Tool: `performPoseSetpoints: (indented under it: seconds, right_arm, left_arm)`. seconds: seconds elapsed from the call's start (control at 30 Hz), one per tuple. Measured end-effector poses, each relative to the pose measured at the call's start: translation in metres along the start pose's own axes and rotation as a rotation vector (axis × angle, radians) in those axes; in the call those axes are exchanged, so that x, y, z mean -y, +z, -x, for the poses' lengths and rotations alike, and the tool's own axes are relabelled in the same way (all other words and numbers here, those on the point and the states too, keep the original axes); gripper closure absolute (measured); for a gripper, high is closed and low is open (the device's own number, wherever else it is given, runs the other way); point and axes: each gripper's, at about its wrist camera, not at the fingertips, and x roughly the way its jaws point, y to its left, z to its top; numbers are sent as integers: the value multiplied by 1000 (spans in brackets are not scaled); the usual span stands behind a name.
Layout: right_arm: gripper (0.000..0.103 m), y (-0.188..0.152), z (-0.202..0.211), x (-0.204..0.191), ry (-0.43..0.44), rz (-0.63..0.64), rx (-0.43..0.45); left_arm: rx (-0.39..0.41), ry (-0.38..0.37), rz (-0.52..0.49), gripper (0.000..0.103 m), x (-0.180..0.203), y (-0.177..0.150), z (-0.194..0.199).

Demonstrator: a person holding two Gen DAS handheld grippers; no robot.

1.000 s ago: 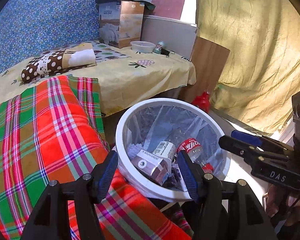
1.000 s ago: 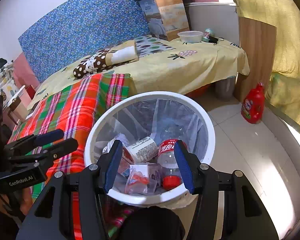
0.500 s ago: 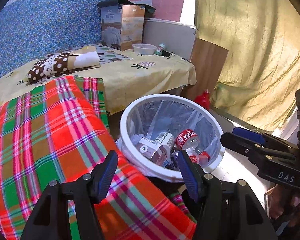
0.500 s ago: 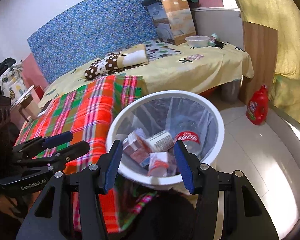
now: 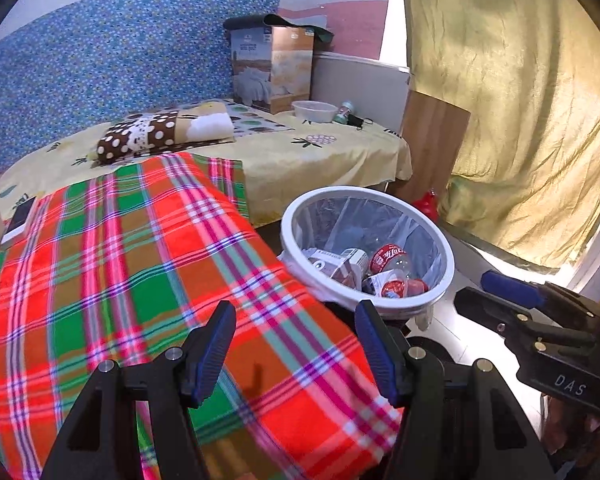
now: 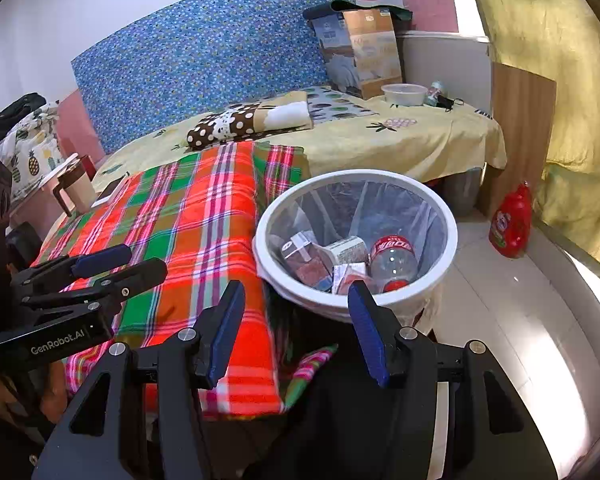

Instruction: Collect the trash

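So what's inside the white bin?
Inside the white bin is a clear bag liner holding a plastic bottle with a red label, two small cartons and a wrapper. Anything beneath them is covered.

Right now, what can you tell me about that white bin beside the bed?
The white trash bin is round, looks plastic, and stands upright on the tiled floor against the plaid blanket that hangs off the bed. A clear plastic liner is tucked under its rim. Inside lie a clear bottle with a red label, small drink cartons and a crumpled wrapper. It is roughly a third full. Neither claw touches it.
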Motion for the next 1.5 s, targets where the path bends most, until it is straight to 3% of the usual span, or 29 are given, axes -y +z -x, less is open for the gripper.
performPoseSetpoints:
  seconds: [0.5, 1.5]
  right_arm:
    - [48, -17, 10, -19, -16, 22, 2]
    - [48, -19, 13, -24, -19, 23, -5]
  left_arm:
    - [-2, 41, 25, 41, -10, -28, 28]
    - [0, 71, 15, 41, -8, -30, 29]
